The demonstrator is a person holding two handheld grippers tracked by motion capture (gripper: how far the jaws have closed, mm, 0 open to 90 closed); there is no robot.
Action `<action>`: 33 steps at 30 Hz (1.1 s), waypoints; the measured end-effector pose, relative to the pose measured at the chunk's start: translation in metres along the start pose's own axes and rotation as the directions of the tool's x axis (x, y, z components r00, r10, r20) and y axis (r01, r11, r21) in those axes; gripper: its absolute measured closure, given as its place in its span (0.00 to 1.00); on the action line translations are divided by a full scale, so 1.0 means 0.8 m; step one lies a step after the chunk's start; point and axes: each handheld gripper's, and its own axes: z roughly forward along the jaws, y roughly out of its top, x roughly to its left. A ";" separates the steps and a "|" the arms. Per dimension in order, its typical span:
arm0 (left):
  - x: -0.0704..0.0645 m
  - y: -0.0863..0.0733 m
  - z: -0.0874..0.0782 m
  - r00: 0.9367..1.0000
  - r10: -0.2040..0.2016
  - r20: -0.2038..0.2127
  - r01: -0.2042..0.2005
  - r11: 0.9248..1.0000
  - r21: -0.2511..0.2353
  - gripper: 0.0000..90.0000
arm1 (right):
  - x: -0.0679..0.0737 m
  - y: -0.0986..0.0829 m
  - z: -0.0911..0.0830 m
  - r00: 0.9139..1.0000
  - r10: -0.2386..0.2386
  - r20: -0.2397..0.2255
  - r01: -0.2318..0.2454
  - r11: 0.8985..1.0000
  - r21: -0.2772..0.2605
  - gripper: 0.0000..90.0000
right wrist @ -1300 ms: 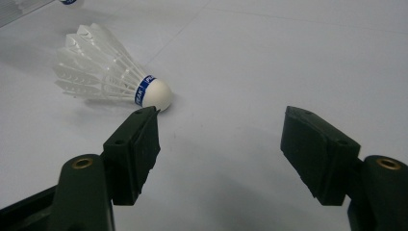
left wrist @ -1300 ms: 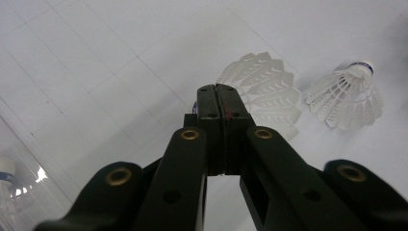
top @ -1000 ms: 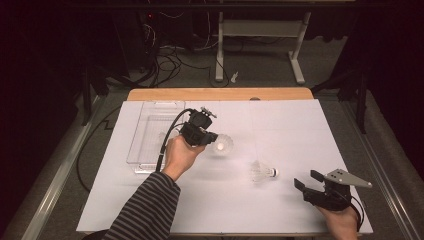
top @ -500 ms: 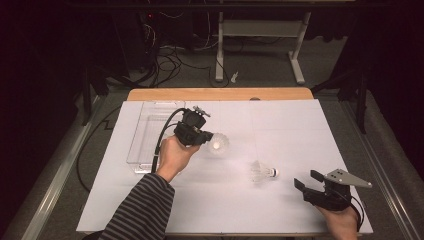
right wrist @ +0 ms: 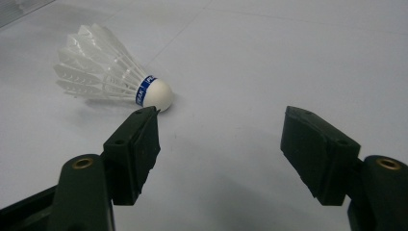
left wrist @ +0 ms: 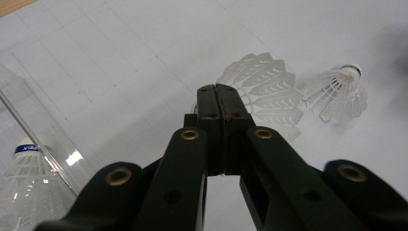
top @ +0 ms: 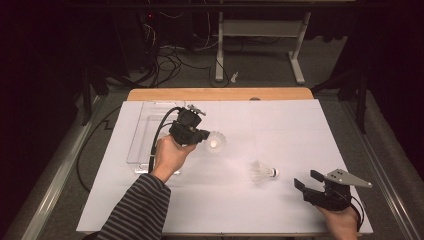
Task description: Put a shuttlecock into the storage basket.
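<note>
My left gripper [top: 204, 137] is shut on a white shuttlecock [top: 216, 142], held above the white table sheet just right of a clear plastic box [top: 142, 137]. In the left gripper view the closed jaws [left wrist: 221, 94] pinch the shuttlecock [left wrist: 264, 94] at its base, and its feathers fan out beyond them. A second shuttlecock [top: 262, 172] lies on its side on the sheet. My right gripper [top: 306, 181] stands open near the front right, a little right of it. The right gripper view shows that shuttlecock [right wrist: 110, 79] with its cork just beyond the left jaw of the gripper [right wrist: 221, 139].
The clear box [left wrist: 33, 125] holds another shuttlecock [left wrist: 26, 187]. The lying shuttlecock [left wrist: 337, 94] rests beyond the held one. A wooden table edge [top: 220, 94] runs along the back, with cables and a desk frame on the floor behind.
My left gripper has moved slightly left and away with the shuttlecock, nearer the clear box. The right gripper and the lying shuttlecock have stayed put.
</note>
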 end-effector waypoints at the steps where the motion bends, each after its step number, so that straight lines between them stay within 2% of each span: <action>1: 0.000 0.001 -0.001 1.000 -0.001 0.000 0.001 1.000 -0.003 1.00 | 0.000 0.000 0.000 1.000 0.000 0.000 0.000 1.000 0.000 0.34; 33: 0.008 0.007 -0.020 1.000 -0.017 -0.004 0.017 0.999 -0.033 1.00 | 0.000 0.000 0.000 1.000 0.000 0.002 0.000 1.000 -0.002 0.34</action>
